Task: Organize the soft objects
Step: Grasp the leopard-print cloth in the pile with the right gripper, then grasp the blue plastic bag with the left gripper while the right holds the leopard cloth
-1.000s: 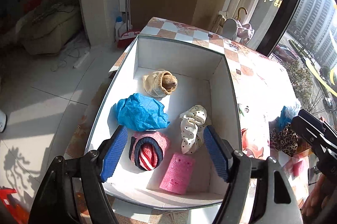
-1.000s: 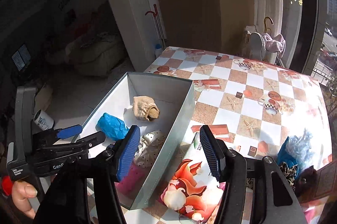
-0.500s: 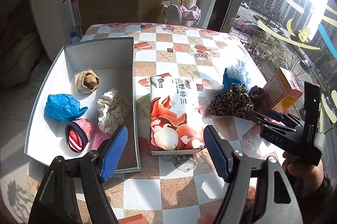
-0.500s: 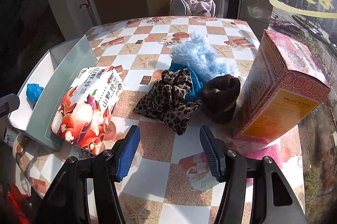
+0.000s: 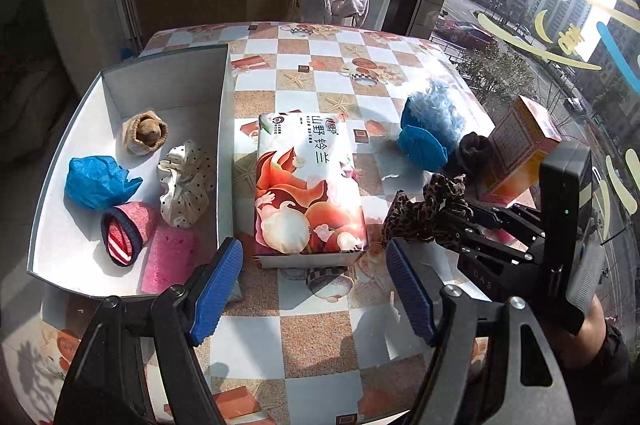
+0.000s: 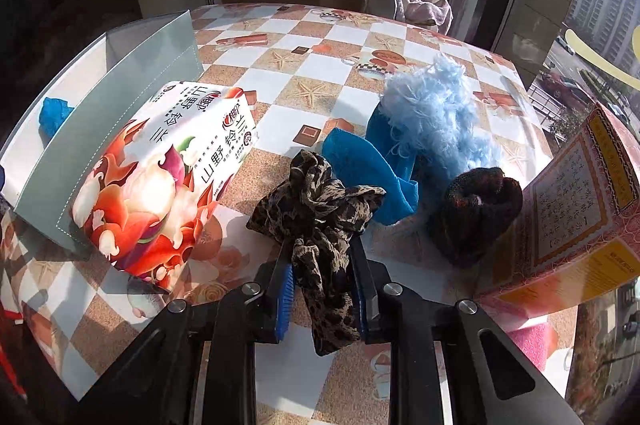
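On the checkered surface (image 6: 280,37) beside a window, the right gripper (image 6: 322,289) has just been closing and now pinches a leopard-print scrunchie (image 6: 320,213) between its blue pads; the bunched fabric spills forward past the fingertips, with one loose fold trailing back below them. Just beyond the scrunchie lie a blue cloth (image 6: 372,161) topped by a fluffy pale-blue piece (image 6: 432,109), and a dark brown scrunchie (image 6: 476,209) sits against a patterned carton (image 6: 580,209) to the right. The left gripper (image 5: 314,281) hangs with its jaws spread and nothing between them, above the near end of a floral tissue pack (image 5: 308,185) (a pack that stands between the open box (image 5: 168,73) and the loose pile). Only the left wrist view looks into that box, where a tan pouch (image 5: 145,133), a crumpled blue item (image 5: 96,181), a white polka-dot scrunchie (image 5: 184,181), a pink and striped rolled piece (image 5: 126,233) and a pink sponge (image 5: 170,263) rest on its white floor; it also shows the right gripper from the side, gripping the leopard fabric, with the person's hand (image 5: 596,321) behind it. The right wrist view alone gives the clamp itself close up, and a pink sponge (image 6: 528,341) tucked under the carton's near edge.
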Action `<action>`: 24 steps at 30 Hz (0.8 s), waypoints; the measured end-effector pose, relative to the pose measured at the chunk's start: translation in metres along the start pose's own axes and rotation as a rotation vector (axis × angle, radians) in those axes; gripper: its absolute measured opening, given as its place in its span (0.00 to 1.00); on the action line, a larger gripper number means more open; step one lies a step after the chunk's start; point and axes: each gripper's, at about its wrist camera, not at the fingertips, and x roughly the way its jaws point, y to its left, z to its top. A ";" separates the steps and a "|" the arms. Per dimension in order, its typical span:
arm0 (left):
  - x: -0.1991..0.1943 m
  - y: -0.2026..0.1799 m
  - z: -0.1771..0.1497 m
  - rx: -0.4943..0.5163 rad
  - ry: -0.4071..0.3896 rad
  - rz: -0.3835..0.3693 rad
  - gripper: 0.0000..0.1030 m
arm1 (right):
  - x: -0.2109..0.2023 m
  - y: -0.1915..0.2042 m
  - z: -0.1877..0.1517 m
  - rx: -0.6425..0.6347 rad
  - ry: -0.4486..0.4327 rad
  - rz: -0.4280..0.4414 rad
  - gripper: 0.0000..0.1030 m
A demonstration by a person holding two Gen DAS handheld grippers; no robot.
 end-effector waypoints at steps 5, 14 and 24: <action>0.022 -0.045 0.018 0.096 0.024 -0.057 0.78 | -0.028 -0.030 -0.055 0.114 0.036 -0.028 0.25; 0.112 -0.122 0.068 0.180 0.114 -0.063 0.78 | -0.050 -0.082 -0.088 0.310 -0.009 -0.034 0.59; 0.201 -0.128 0.090 0.185 0.227 0.027 0.28 | -0.064 -0.092 -0.097 0.348 -0.058 -0.007 0.59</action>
